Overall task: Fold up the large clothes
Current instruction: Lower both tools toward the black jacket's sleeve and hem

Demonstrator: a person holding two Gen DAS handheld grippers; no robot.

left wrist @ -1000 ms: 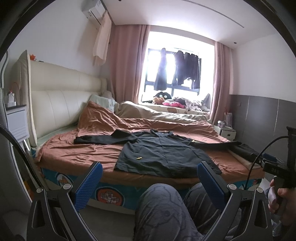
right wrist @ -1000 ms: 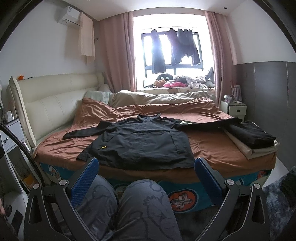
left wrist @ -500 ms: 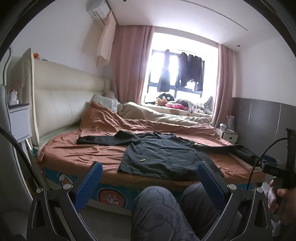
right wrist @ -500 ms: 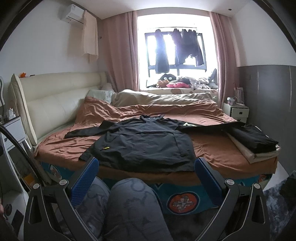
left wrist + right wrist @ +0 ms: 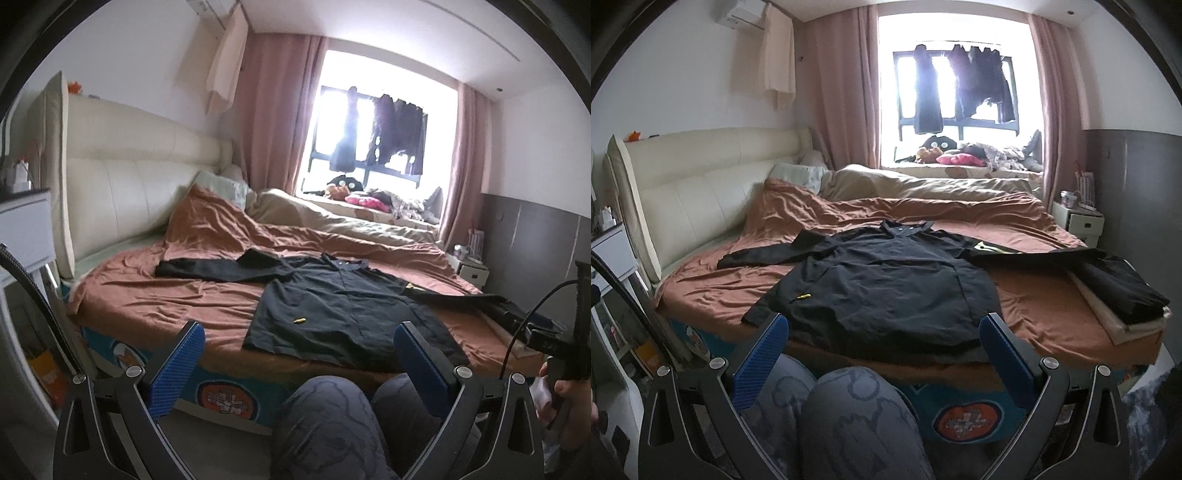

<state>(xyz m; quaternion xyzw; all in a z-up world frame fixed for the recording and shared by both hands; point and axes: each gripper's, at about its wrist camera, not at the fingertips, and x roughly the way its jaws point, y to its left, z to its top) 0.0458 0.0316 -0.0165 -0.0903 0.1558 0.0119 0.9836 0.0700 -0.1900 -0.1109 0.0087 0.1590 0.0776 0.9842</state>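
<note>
My left claw [image 5: 295, 354] and right claw [image 5: 882, 339] both gape wide, holding nothing, short of the bed [image 5: 1052, 314]. The shirt [image 5: 886, 284] lies flat on it, sleeves spread, hem at the near edge. Bare sheet flanks it; a folded pile [image 5: 1123, 291] crowds the right corner. My knees [image 5: 857, 417] sit below.

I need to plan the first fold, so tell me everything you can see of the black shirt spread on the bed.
The black shirt is a long-sleeved garment of thin, matt cloth, lying flat on the brown sheet, collar toward the window and hem at the near edge of the bed. Both sleeves stretch out sideways; the right one reaches a folded dark pile. A small yellow tag sits near the left hem. Neither tool touches it.
</note>
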